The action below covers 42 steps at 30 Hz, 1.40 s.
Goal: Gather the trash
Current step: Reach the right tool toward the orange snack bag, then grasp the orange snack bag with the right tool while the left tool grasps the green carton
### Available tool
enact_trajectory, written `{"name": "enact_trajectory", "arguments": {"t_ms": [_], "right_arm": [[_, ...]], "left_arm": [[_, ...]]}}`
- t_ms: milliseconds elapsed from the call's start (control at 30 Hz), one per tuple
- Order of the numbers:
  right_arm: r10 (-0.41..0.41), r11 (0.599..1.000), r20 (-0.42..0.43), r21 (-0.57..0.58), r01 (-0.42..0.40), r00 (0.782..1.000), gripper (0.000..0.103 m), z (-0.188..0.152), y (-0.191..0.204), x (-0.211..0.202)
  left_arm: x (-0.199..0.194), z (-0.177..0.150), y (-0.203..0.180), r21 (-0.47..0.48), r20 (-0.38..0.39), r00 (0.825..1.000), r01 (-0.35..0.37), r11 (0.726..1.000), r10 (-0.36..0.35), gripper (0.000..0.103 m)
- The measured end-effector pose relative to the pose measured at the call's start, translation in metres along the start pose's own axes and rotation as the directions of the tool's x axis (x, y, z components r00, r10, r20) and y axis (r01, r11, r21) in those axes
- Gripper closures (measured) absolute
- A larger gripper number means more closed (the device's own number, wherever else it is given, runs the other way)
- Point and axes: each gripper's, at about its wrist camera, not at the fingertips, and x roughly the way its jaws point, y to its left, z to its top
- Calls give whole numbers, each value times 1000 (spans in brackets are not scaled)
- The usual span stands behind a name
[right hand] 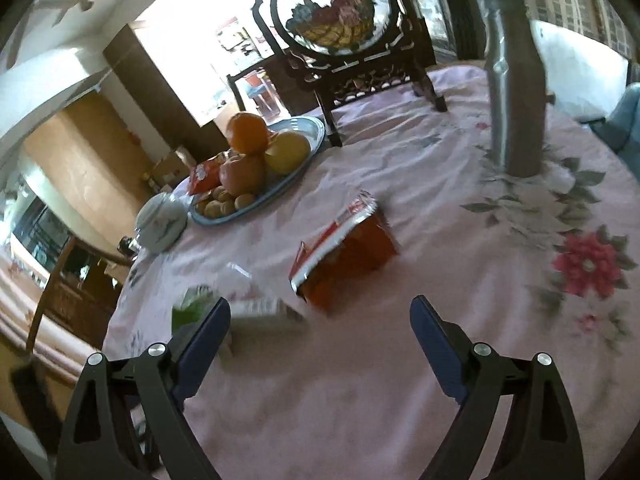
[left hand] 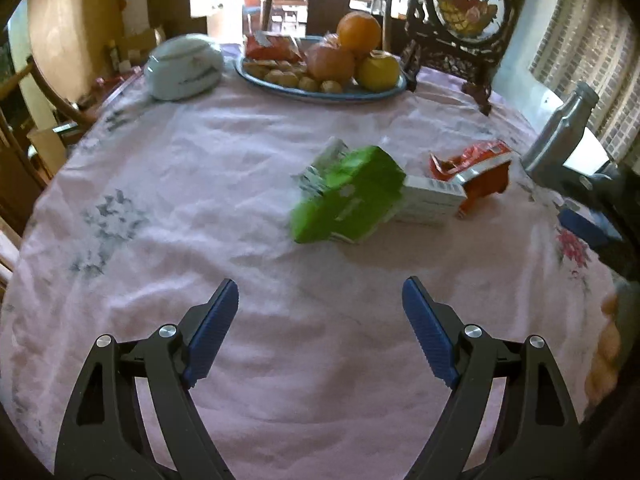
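Left gripper (left hand: 318,294) and right gripper (right hand: 320,312), both with jaws spread wide and empty, above a round table under a pink cloth (left hand: 200,184). Three pieces of trash lie together near the table's middle: a green pack (left hand: 348,200), a white box (left hand: 432,198) touching its right side, and a torn orange wrapper (right hand: 344,244) just beyond the box. In the right view the wrapper lies ahead of the jaws, slightly left of centre; the green pack is partly hidden behind the left finger. A fruit plate (left hand: 384,92), a lidded bowl (left hand: 184,66), a carved screen (right hand: 340,12) and a grey bottle (right hand: 516,80) stand farther back and are probably not trash.

Suggested approach: the right gripper takes the wrapper, closing across its crumpled open edge, where the foil should fold and hold. The left gripper takes the green pack across its narrow width, approaching low without pushing the box along. Thin wrappers may slip; the cloth may bunch if pinched.
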Motion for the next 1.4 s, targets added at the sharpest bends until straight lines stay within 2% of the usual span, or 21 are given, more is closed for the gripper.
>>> {"name": "enact_trajectory", "arguments": {"t_ms": [67, 167, 233, 467, 567, 633, 767, 800, 833, 1033, 1167, 1267, 1333, 1400], "right_arm": [[-16, 1000, -14, 19, 16, 1000, 13, 5, 5, 18], [-49, 997, -17, 52, 50, 999, 15, 10, 9, 37], [-74, 996, -25, 50, 75, 997, 21, 12, 13, 48], [-161, 985, -49, 62, 164, 986, 32, 22, 19, 82], [-174, 981, -80, 75, 180, 981, 44, 23, 16, 96], [-171, 981, -93, 81, 179, 981, 66, 22, 14, 99], [-144, 987, -49, 68, 147, 988, 76, 21, 12, 80], [-123, 990, -38, 64, 125, 992, 90, 20, 12, 73], [-106, 993, -29, 54, 107, 994, 98, 17, 11, 62], [-1, 997, 8, 80, 0, 1000, 98, -5, -12, 13], [94, 989, 22, 112, -96, 995, 98, -24, -27, -10], [109, 986, 29, 122, -112, 994, 98, -34, -35, -9], [174, 973, -7, 156, -170, 985, 98, -36, -40, 0], [203, 966, -25, 165, -197, 979, 98, -36, -42, 4]], "left_arm": [[1, 1, 6, -12, 0, 1000, -5, 1000, 5, 22], [8, 1, 14, -54, -62, 996, 67, 996, -70, 21], [9, 1, 16, -73, -80, 991, 97, 993, -103, 21], [13, 1, 16, -83, -95, 990, 93, 992, -101, 21], [15, 2, 16, -84, -100, 990, 89, 992, -98, 21], [14, 2, 16, -85, -97, 990, 91, 992, -99, 21], [18, 2, 18, -87, -104, 990, 82, 993, -91, 21], [19, 2, 19, -90, -107, 990, 79, 993, -89, 21], [20, 2, 20, -93, -108, 990, 77, 993, -86, 21], [16, 2, 19, -77, -71, 996, 48, 996, -53, 21], [20, 0, 15, -54, -67, 997, 30, 998, -33, 21], [23, 0, 14, -44, -54, 998, 7, 999, -10, 21], [26, 0, 12, -33, -45, 999, -6, 999, 4, 21], [27, -1, 9, -20, -33, 999, -11, 1000, 10, 21]]}}
